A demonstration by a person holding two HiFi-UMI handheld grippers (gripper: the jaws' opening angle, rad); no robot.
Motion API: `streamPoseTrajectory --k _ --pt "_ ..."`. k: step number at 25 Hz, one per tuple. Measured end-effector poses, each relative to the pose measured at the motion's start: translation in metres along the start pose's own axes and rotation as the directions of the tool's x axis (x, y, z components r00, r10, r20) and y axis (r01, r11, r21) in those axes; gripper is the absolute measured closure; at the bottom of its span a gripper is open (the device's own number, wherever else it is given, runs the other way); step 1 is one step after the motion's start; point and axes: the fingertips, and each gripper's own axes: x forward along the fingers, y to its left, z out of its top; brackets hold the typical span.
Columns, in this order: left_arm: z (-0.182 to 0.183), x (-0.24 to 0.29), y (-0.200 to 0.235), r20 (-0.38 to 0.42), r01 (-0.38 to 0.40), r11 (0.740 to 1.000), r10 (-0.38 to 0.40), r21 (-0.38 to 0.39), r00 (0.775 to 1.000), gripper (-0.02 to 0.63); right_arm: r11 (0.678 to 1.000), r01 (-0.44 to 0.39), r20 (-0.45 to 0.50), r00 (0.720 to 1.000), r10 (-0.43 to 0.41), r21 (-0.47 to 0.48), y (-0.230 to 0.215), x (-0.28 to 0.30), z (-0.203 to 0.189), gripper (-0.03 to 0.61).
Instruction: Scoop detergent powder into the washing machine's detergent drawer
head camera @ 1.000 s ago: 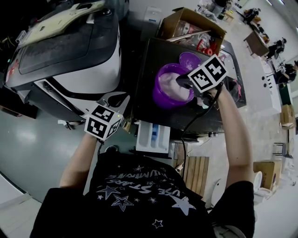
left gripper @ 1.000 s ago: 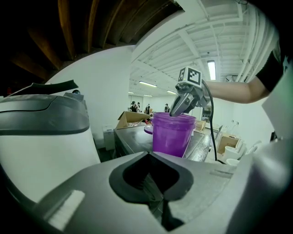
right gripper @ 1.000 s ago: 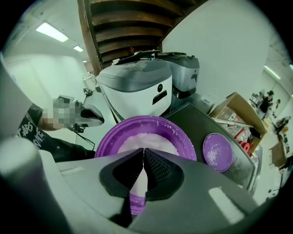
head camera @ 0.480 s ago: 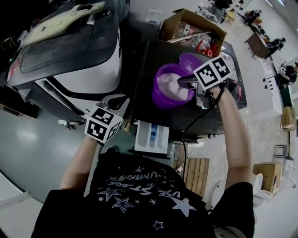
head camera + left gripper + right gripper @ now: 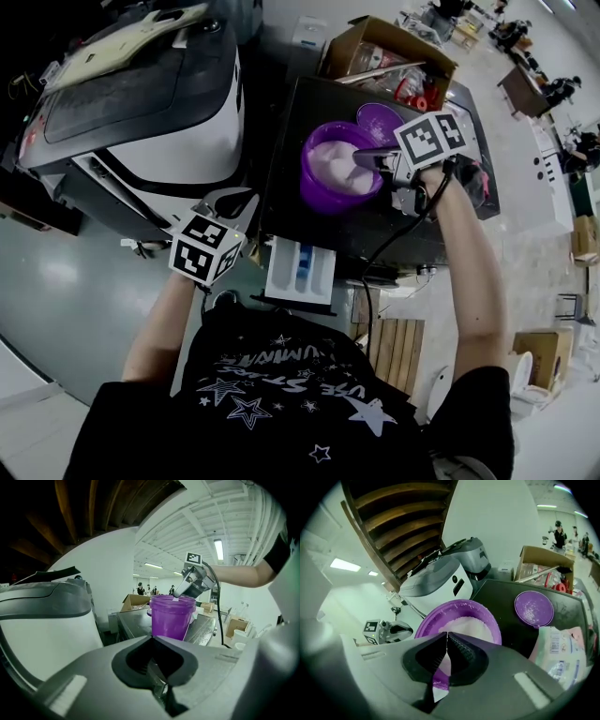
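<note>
A purple bucket (image 5: 325, 190) of white detergent powder (image 5: 471, 624) stands on the black machine top (image 5: 291, 141). My right gripper (image 5: 361, 156) hangs over the bucket's right rim, shut on a thin white scoop handle (image 5: 439, 693); the scoop's bowl is hidden. From the left gripper view the bucket (image 5: 171, 618) stands ahead with the right gripper (image 5: 194, 581) above it. The white detergent drawer (image 5: 302, 270), with a blue insert, stands pulled out below the black top. My left gripper (image 5: 246, 195) hovers left of the drawer, shut and empty (image 5: 152, 638).
The bucket's purple lid (image 5: 378, 120) lies behind it. A plastic detergent bag (image 5: 562, 653) lies to the right of the bucket. An open cardboard box (image 5: 384, 56) stands at the back. A white and grey machine (image 5: 141, 103) stands to the left.
My right gripper has shifted slightly back and to the right at the bucket's rim. The left gripper has hardly moved.
</note>
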Motion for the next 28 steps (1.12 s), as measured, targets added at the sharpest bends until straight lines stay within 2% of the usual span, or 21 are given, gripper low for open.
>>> streamPoseTrajectory --k 8,13,15,19,28 --pt "-0.004 -0.004 -0.011 0.000 -0.045 0.999 0.045 -0.010 0.999 0.612 0.986 -0.130 0.110 0.987 0.119 0.103 0.002 -0.013 0.000 0.544" --pt "-0.005 -0.005 -0.012 0.007 -0.066 0.998 0.066 -0.025 0.998 0.612 0.977 -0.168 0.222 0.966 0.135 0.133 -0.010 -0.024 0.000 0.544" --pt "-0.006 -0.005 -0.011 0.006 -0.068 0.997 0.068 -0.026 0.998 0.612 0.965 -0.208 0.278 0.947 0.159 0.157 -0.011 -0.028 -0.002 0.543" --pt "-0.011 -0.003 -0.010 -0.001 -0.050 0.998 0.050 -0.027 0.999 0.612 0.928 -0.312 0.394 0.894 0.214 0.202 -0.003 -0.038 -0.002 0.543" --pt "-0.015 -0.002 -0.011 -0.026 0.083 0.996 -0.083 0.011 0.996 0.612 0.854 -0.396 0.588 0.797 0.137 0.337 0.010 -0.063 -0.025 0.544"
